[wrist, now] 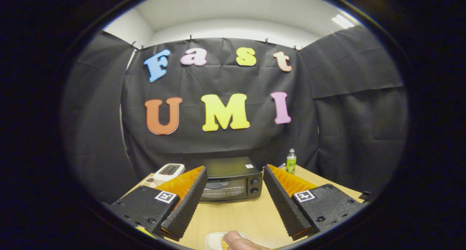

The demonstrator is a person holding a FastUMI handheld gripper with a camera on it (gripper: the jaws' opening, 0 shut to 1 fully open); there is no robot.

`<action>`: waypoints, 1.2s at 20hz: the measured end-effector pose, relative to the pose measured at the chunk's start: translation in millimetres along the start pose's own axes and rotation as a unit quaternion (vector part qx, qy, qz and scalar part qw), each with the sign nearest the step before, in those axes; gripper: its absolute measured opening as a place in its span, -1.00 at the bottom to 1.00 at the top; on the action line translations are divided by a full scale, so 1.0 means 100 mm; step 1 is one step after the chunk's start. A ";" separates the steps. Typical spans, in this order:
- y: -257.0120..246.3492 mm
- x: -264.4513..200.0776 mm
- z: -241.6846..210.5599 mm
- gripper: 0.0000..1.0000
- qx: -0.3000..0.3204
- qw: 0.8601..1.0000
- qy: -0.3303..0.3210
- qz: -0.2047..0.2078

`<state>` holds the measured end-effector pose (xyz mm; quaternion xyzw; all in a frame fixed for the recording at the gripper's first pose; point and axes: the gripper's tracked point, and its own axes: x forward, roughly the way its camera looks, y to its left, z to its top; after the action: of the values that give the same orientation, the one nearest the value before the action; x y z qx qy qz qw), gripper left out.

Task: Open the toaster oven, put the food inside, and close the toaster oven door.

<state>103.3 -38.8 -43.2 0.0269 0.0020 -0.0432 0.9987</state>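
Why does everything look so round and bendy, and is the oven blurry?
In the gripper view the fisheye lens bows the walls and table edges; the oven looks sharp, its door shut, seen beyond the open tool; the ceiling lights glare white; the finger nearest the lens is soft.

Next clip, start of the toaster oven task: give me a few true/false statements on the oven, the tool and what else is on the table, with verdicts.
1. The toaster oven door is shut. True.
2. The tool is clamped on the oven's handle. False: its fingers stand wide apart with nothing between them, and the oven sits well beyond them.
3. A green bottle stands upright on the table, to the side of the oven where its knobs are. True.
4. The food is already inside the oven. False: a small white dish with something on it rests on the table below the fingers, next to a fingertip.
5. A white device sits on the oven's other side. True.
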 end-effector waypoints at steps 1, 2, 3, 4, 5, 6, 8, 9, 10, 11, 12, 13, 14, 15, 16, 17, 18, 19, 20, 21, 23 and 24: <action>0.01 0.15 -0.08 1.00 0.006 1.000 0.002 0.003; 0.04 0.30 -0.20 1.00 0.007 1.000 0.010 0.007; 0.05 0.47 -0.30 1.00 0.003 1.000 0.015 0.012; 0.06 0.62 -0.41 1.00 -0.004 1.000 0.022 0.015; 0.07 0.78 -0.49 1.00 -0.010 1.000 0.025 0.016; 0.10 0.92 -0.56 1.00 -0.017 0.999 0.028 0.021; 0.21 1.16 -0.68 1.00 -0.020 0.999 0.031 0.033; 0.27 1.27 -0.73 1.00 -0.023 0.998 0.035 0.038; 0.30 1.38 -0.81 1.00 -0.025 0.998 0.039 0.040; 0.35 1.47 -0.86 1.00 -0.031 0.998 0.043 0.043; 0.41 1.56 -0.92 1.00 -0.037 0.997 0.046 0.047; 0.48 1.66 -0.96 1.00 -0.042 0.997 0.047 0.053; 0.52 1.73 -1.03 1.00 -0.049 0.996 0.051 0.054; 0.57 1.82 -1.10 1.00 -0.049 0.996 0.052 0.057; 0.63 1.89 -1.17 1.00 -0.044 0.996 0.053 0.060; 0.66 1.97 -1.26 1.00 -0.046 0.996 0.056 0.055; 0.69 2.05 -1.34 1.00 -0.052 0.995 0.061 0.053; 0.72 2.12 -1.41 1.00 -0.056 0.995 0.063 0.048; 0.74 2.17 -1.44 1.00 -0.054 0.995 0.063 0.047; 0.74 2.23 -1.46 1.00 -0.050 0.996 0.063 0.042; 0.74 2.33 -1.53 1.00 -0.033 0.996 0.075 0.036; 0.77 2.37 -1.64 1.00 -0.026 0.994 0.098 0.040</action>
<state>345.5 26.5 -203.9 0.0046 0.0997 -0.0004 0.9950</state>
